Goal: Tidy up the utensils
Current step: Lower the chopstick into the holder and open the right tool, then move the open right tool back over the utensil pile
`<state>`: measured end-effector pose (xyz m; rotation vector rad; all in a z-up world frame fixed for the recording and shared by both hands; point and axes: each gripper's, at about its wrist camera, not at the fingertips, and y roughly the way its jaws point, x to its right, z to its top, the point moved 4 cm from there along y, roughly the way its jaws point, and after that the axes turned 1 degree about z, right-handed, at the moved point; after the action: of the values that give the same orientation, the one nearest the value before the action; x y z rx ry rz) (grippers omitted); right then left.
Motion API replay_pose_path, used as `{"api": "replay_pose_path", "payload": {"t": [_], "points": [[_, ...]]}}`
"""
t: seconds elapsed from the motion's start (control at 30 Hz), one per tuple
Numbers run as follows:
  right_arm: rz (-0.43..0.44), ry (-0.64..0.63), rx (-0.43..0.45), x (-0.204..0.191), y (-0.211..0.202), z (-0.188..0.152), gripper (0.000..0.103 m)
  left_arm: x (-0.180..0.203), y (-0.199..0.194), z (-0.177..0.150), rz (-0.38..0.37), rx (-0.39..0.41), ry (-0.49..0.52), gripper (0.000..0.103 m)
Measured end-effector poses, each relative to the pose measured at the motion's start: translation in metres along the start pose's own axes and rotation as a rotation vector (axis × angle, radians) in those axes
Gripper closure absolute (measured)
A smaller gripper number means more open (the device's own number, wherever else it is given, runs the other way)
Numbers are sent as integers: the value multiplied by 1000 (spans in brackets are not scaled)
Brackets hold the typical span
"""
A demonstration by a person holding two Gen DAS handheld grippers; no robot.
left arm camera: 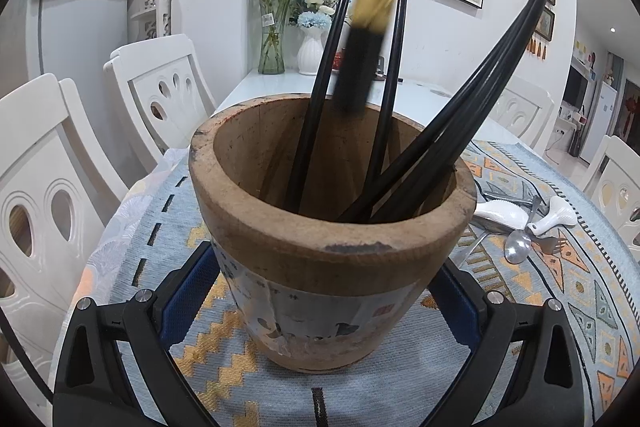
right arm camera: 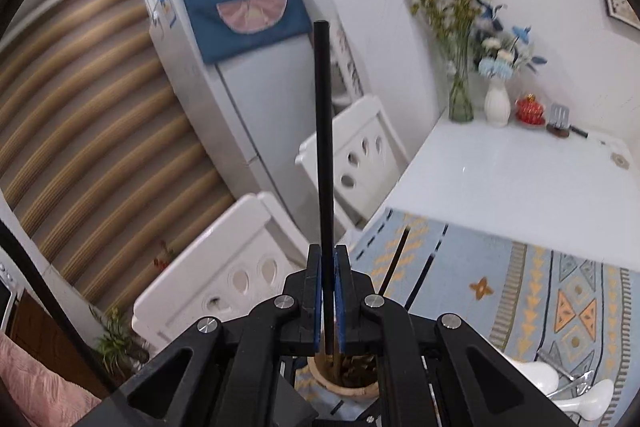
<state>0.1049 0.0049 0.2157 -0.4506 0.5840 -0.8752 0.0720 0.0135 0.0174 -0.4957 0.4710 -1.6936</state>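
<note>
A round wooden holder (left arm camera: 320,227) stands on the patterned cloth between the blue pads (left arm camera: 188,299) of my left gripper (left arm camera: 324,261), which is shut on its sides. Several black chopsticks (left arm camera: 460,107) lean inside it. From above, a blurred black chopstick with a gold band (left arm camera: 360,59) hangs with its lower end at the holder's mouth. My right gripper (right arm camera: 328,251) is shut on that chopstick (right arm camera: 323,131), which sticks up between its pads. The holder (right arm camera: 344,383) shows directly below the right gripper.
Two white ceramic spoons (left arm camera: 504,215), a metal spoon (left arm camera: 518,247) and a fork (left arm camera: 554,245) lie on the cloth (left arm camera: 560,287) to the holder's right. White chairs (left arm camera: 160,95) stand on the left. Vases of flowers (left arm camera: 272,27) sit at the table's far end.
</note>
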Motion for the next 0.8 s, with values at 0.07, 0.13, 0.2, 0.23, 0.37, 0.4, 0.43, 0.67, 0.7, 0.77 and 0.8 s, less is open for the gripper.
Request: {"api": "replay_pose_path", "payload": {"t": [0.07, 0.13, 0.2, 0.23, 0.37, 0.4, 0.43, 0.67, 0.7, 0.77, 0.8], "points": [[5, 5, -25, 0, 7, -7, 98, 0, 0, 0, -2, -1, -1, 3], [10, 6, -37, -1, 12, -10, 98, 0, 0, 0, -3, -2, -2, 3], [10, -1, -43, -1, 14, -11, 98, 0, 0, 0, -3, -2, -2, 3], [12, -5, -48, -1, 15, -11, 98, 0, 0, 0, -3, -3, -2, 3], [11, -14, -66, -2, 20, -13, 98, 0, 1, 0, -3, -6, -2, 3], [17, -6, -79, -1, 22, -14, 98, 0, 1, 0, -3, -6, -2, 3], [18, 0, -90, -1, 23, -15, 98, 0, 1, 0, -3, -6, -2, 3], [10, 38, -92, 7, 22, -15, 89, 0, 2, 0, -3, -7, -1, 3], [7, 42, -79, 8, 20, -14, 88, 0, 2, 0, -3, -6, -1, 3], [-5, 48, -51, 11, 13, -9, 82, 1, 2, 0, -4, -7, -2, 3], [-14, 53, -31, 13, 9, -7, 73, 1, 2, 0, -3, -7, -2, 3]]}}
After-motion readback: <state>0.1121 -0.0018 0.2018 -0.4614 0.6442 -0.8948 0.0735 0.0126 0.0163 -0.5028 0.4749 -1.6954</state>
